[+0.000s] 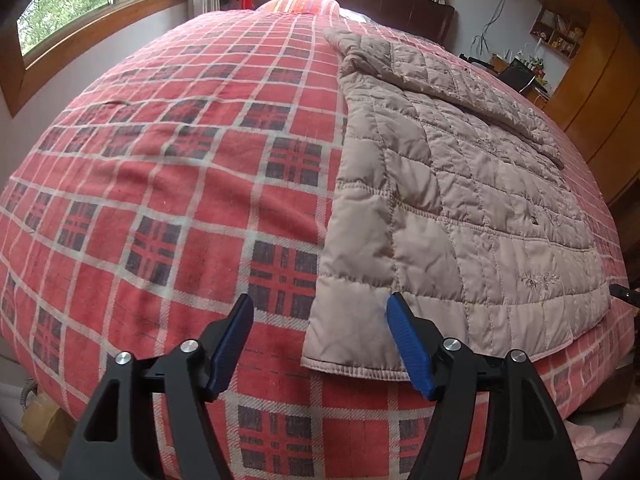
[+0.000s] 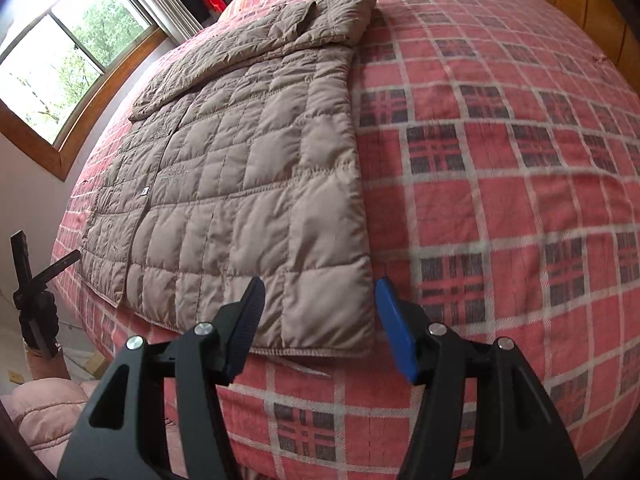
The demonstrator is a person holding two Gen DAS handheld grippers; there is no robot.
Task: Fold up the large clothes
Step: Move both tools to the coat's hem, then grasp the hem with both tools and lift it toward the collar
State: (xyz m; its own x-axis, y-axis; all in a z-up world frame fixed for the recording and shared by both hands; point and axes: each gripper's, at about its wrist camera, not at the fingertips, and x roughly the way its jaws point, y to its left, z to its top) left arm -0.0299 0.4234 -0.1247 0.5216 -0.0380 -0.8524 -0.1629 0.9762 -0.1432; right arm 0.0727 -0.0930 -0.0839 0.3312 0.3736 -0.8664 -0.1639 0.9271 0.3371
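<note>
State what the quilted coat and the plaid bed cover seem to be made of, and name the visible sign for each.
Quilted coat: probably smooth synthetic shell over padding; it has a slight sheen, and stitched squares puff up.
Plaid bed cover: likely woven cotton or wool blend, matte; twill-like weave lines and a faintly fuzzy surface show in the white stripes.

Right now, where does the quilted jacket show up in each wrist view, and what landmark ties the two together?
Left wrist view: the quilted jacket fills the right half, its near hem corner between the left gripper fingers.
Right wrist view: the quilted jacket lies left of centre, its near hem corner between the right gripper fingers.
Shared landmark: the wooden-framed window, upper left in both.
</note>
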